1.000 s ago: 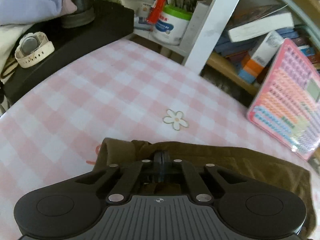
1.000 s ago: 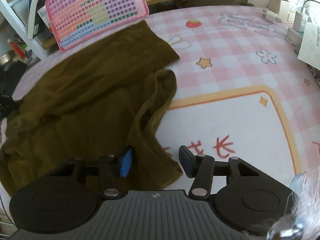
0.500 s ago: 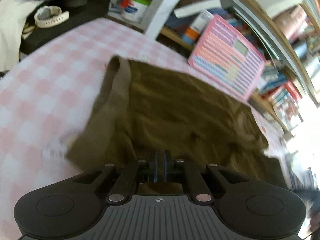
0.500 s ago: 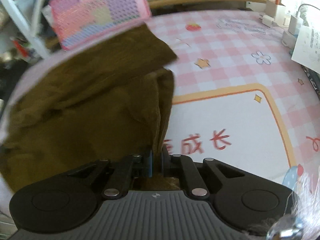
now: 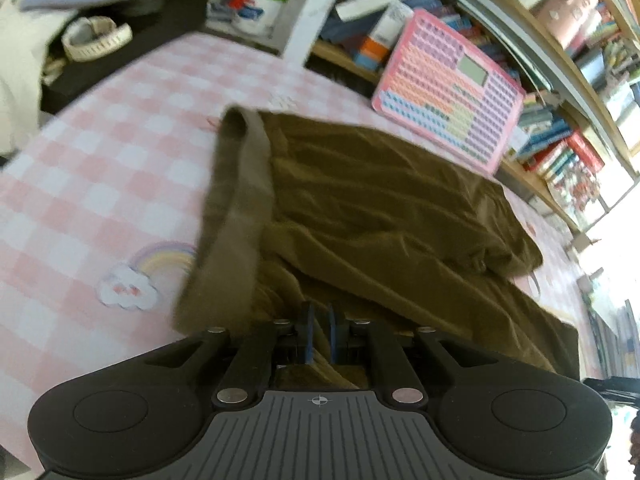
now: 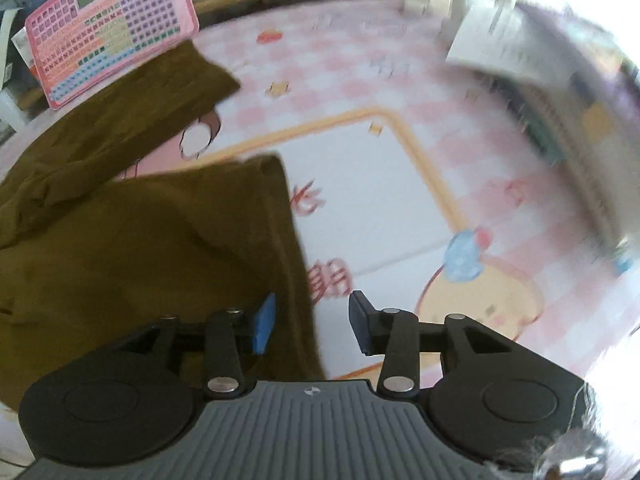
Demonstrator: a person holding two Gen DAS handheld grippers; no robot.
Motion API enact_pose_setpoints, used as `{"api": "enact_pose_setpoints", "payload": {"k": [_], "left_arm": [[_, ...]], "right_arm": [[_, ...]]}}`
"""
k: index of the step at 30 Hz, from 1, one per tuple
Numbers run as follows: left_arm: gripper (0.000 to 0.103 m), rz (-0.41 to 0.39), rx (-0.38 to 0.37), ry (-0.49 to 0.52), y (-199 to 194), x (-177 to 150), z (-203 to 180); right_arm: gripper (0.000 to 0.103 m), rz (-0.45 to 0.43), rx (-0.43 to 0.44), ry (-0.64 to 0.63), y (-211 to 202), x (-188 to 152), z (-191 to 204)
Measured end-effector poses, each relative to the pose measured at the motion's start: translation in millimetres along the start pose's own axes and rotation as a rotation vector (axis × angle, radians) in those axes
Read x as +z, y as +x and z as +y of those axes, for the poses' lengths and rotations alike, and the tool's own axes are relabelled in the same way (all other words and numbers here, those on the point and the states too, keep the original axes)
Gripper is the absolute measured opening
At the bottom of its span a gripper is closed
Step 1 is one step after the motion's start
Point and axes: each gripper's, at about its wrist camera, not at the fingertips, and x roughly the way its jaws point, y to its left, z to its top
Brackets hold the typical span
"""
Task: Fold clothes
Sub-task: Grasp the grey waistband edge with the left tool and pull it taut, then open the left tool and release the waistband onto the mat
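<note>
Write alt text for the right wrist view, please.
The right gripper stands open over the edge of an olive-brown cloth garment, folded on a pink checked cartoon-print table mat. A pink plastic button-grid toy board leans behind; the right side is blurred.

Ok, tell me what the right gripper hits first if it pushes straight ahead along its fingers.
Most likely the olive-brown garment: its folded edge lies between the right gripper's open jaws, which have just been opening. The pink tablecloth shows just beside that edge, so depth leaves some doubt.
</note>
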Motion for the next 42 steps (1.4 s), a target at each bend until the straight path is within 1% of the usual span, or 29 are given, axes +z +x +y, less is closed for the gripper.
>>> {"api": "enact_pose_setpoints", "payload": {"k": [1,2,5,7,8,11,14,15,17,18,21,22,23,25,27,31,35,39,40,42], "left_arm": [[0.021,-0.015,0.008,-0.003,-3,2,2],[0.022,-0.029,0.016,-0.005,-6,5,4],[0.022,-0.055,0.030,-0.020,-10,9,7],[0.022,-0.067,0.043,-0.029,-11,10,9],[0.022,-0.068,0.047,-0.035,-11,10,10],[0.022,-0.067,0.065,-0.052,-12,7,15],[0.022,-0.077,0.069,-0.069,-18,5,20],[0.023,-0.081,0.072,-0.073,-20,4,22],[0.023,-0.090,0.077,-0.081,-24,4,25],[0.023,-0.090,0.081,-0.084,-25,4,27],[0.025,-0.093,0.091,-0.098,-29,2,31],[0.031,-0.094,0.093,-0.103,-30,2,33],[0.040,-0.094,0.099,-0.109,-31,1,34],[0.044,-0.090,0.110,-0.121,-31,-2,37],[0.044,-0.085,0.113,-0.134,-31,-4,40],[0.045,-0.077,0.105,-0.155,-30,-6,44],[0.045,-0.073,0.093,-0.149,-31,-7,42],[0.048,-0.070,0.083,-0.154,-32,-11,42],[0.048,-0.067,0.082,-0.157,-32,-12,42],[0.048,-0.060,0.081,-0.163,-31,-14,43]], "right_arm": [[0.038,-0.027,-0.001,-0.007,-5,2,2],[0.038,-0.054,0.019,-0.012,-10,4,4],[0.037,-0.095,0.134,-0.030,-18,7,19],[0.037,-0.091,0.170,-0.061,-13,6,33],[0.036,-0.086,0.173,-0.080,-9,5,40],[0.035,-0.077,0.140,-0.116,8,-1,48],[0.028,-0.049,0.091,-0.106,22,-7,43],[0.023,-0.043,0.080,-0.103,24,-11,41],[0.018,-0.063,0.074,-0.109,24,-16,37],[0.017,-0.065,0.072,-0.109,24,-16,36],[0.017,-0.078,0.047,-0.098,21,-18,38],[0.017,-0.091,0.022,-0.102,19,-18,41],[0.017,-0.103,0.003,-0.105,15,-20,41],[0.017,-0.127,-0.008,-0.104,9,-23,42],[0.020,-0.141,-0.009,-0.103,4,-26,42],[0.020,-0.148,-0.014,-0.098,-1,-33,41],[0.019,-0.119,-0.043,-0.113,8,-37,42],[0.017,-0.123,-0.066,-0.139,15,-34,41],[0.018,-0.123,-0.082,-0.140,18,-32,41],[0.025,-0.124,-0.096,-0.128,24,-23,37]]}}
